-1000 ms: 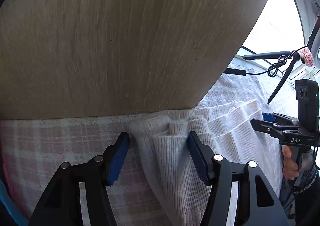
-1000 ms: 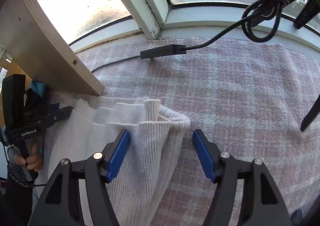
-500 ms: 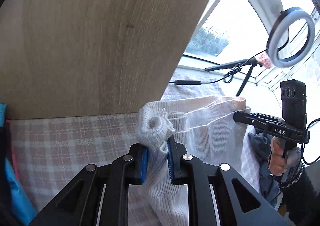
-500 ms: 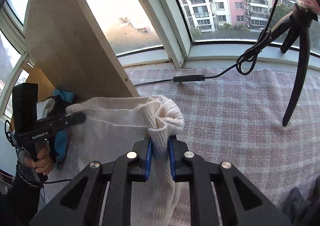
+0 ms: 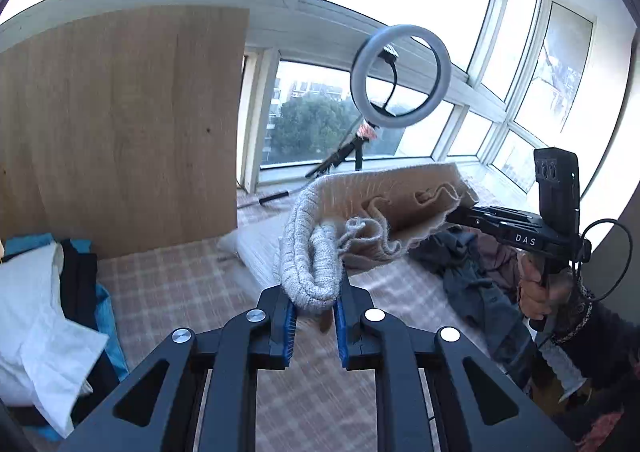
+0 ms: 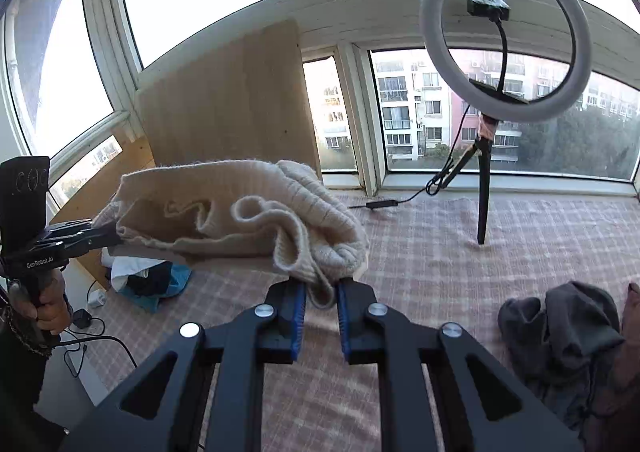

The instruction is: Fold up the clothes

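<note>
The left hand-held gripper [image 5: 315, 310] pinches a cream knit sweater [image 5: 320, 252] lifted above the plaid surface [image 5: 180, 284]; the right hand-held gripper [image 5: 464, 215] grips its far-right end, near dark clothes [image 5: 472, 276].

Sweater [image 6: 248, 211] cream-white, ribbed knit. Bedcover [image 6: 500, 236] pale pink-and-white plaid; wooden panel [image 5: 120, 123] light oak grain. Gripper pads [image 5: 289, 326] blue on black frames (heap of clothes [image 6: 560, 336] dark grey, ring light [image 6: 506, 31] white).
</note>
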Motion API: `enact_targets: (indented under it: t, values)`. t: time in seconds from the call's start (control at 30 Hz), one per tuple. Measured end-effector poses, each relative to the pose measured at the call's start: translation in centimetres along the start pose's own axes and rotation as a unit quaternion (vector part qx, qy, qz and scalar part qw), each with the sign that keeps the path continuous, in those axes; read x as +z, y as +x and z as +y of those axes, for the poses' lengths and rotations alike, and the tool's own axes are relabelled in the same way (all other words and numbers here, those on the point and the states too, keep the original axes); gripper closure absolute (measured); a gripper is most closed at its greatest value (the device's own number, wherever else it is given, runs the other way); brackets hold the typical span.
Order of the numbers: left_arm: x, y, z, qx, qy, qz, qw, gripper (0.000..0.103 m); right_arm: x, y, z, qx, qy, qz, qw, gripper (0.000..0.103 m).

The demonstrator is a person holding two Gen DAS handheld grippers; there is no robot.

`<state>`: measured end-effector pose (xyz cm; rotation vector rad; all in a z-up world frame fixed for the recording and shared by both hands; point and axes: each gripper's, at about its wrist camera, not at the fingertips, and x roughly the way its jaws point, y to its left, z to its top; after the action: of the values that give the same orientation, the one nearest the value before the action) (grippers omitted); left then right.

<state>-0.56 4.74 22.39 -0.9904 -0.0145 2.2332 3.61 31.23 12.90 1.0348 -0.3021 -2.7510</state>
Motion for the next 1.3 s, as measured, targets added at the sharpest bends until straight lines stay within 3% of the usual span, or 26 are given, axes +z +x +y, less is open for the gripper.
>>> enact_targets:
  t: [0.1, 0.17, 0.23, 0.33, 0.4, 0.47, 0.53, 0.67, 0.73, 0.9, 1.03, 1.3]
  values:
    - [-8.8, 2.6, -2.1, -0.012, -0.007, 0.103, 0.9946, 0.08, -9.4, -0.8, 0.9, -0.051, -0.041, 0.098, 0.993, 0.083]
    - [-14.2, 3.8, -2.4, -0.015, -0.032, 0.192, 0.9807, 0.081, -14.6, -0.4, 0.1, -0.056, -0.015, 0.174, 0.983, 0.083]
    - [-16.9, 3.0, -2.6, -0.008, -0.053, 0.222, 0.9736, 0.084, -18.0, -2.3, -1.1, -0.05, 0.027, 0.203, 0.978, 0.083]
    - [-17.2, -0.3, -2.0, -0.008, -0.083, 0.193, 0.9776, 0.08, -17.7, -5.8, -2.1, -0.025, 0.063, 0.17, 0.983, 0.082]
    - [-16.4, -1.6, -1.3, 0.013, -0.083, 0.164, 0.9829, 0.077, -16.3, -6.9, -2.2, -0.021, 0.071, 0.151, 0.986, 0.071]
    - [-15.7, -1.8, -0.1, 0.026, -0.105, 0.143, 0.9838, 0.074, -15.3, -6.4, -2.4, -0.013, 0.078, 0.14, 0.987, 0.061]
    - [-15.3, 0.3, 0.7, 0.027, -0.127, 0.13, 0.983, 0.069, -14.7, -4.8, -2.7, -0.003, 0.085, 0.149, 0.985, 0.058]
    - [-16.1, 4.5, 1.7, 0.039, -0.162, 0.136, 0.9766, 0.066, -15.0, -0.6, -3.6, -0.008, 0.094, 0.192, 0.977, 0.058]
    - [-16.3, 5.7, 2.0, 0.043, -0.175, 0.139, 0.9737, 0.066, -15.4, 0.9, -4.5, 0.01, 0.111, 0.209, 0.972, 0.058]
    - [-16.7, 8.2, 2.0, 0.041, -0.199, 0.153, 0.9672, 0.063, -15.3, 3.1, -5.5, 0.006, 0.112, 0.222, 0.969, 0.058]
    - [-16.7, 9.1, 1.7, 0.052, -0.2, 0.158, 0.9656, 0.061, -15.4, 4.6, -5.8, 0.047, 0.113, 0.238, 0.964, 0.058]
    - [-16.8, 10.1, 1.1, 0.076, -0.203, 0.159, 0.9632, 0.054, -15.9, 6.3, -5.5, 0.061, 0.093, 0.254, 0.961, 0.057]
